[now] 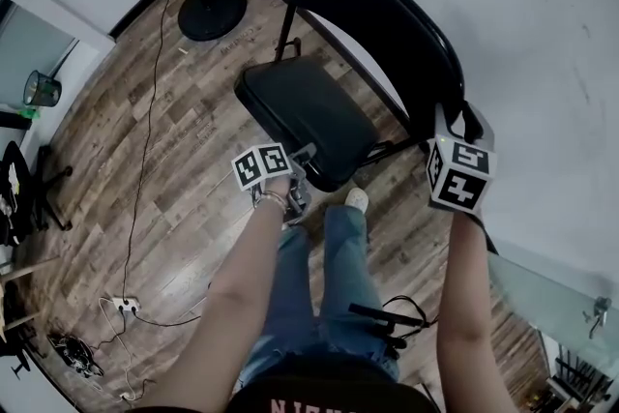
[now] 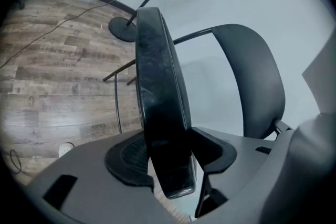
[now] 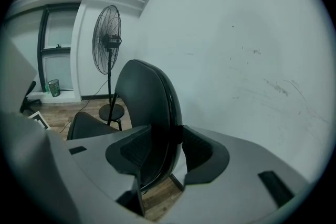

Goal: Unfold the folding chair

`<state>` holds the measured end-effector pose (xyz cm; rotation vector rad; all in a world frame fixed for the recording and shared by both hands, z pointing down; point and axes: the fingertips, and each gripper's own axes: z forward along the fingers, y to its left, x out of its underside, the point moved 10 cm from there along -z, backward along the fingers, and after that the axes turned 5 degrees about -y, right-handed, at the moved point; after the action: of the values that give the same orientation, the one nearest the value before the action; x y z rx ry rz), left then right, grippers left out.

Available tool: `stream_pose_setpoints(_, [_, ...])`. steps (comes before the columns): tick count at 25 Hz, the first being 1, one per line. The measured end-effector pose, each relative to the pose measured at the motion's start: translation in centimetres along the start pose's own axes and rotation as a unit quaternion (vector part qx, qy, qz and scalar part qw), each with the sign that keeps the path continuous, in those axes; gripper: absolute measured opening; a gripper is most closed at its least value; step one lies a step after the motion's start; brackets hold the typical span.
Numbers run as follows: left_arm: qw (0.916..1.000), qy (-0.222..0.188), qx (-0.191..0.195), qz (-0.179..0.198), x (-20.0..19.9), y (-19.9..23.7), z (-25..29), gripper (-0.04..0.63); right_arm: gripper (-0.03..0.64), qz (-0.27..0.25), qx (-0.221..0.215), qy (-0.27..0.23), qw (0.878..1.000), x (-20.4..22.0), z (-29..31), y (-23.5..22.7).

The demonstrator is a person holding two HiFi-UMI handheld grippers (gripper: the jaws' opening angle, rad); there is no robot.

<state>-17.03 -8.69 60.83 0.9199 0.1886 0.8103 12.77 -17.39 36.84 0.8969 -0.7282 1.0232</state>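
A wooden floor point(image 1: 145, 111) meets a white wall point(image 1: 542, 34), and the black folding chair point(image 1: 372, 34) stands on the floor close to that wall, just in front of the person. A standing fan point(image 1: 208, 10) rises beyond the chair.

Both bare forearms reach forward and down, the left forearm point(image 1: 242, 285) toward the chair's near edge and the right forearm point(image 1: 469, 305) along the wall side. The person's legs in jeans point(image 1: 329, 285) stand between them, one shoe point(image 1: 357, 199) just beside the chair.

The seat point(image 1: 305, 116) is swung out from the backrest point(image 1: 387, 24), with a clear gap between the two. The left gripper point(image 1: 305, 160) meets the seat's near rim. In the left gripper view the seat shows edge-on, and the fingers point(image 2: 126, 157) are closed on it, one pad on each face. The right gripper point(image 1: 447, 119) sits at the side edge of the backrest. In the right gripper view its fingers point(image 3: 202, 152) clamp that thin edge between them.
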Motion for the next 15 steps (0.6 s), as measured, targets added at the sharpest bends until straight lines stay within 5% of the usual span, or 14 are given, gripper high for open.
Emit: stream_pose_setpoints(15, [0.9996,0.013,0.021,-0.016,0.6,3.6,0.6,0.219,0.195,0.024,0.021,0.001,0.999,2.0,4.4,-2.6])
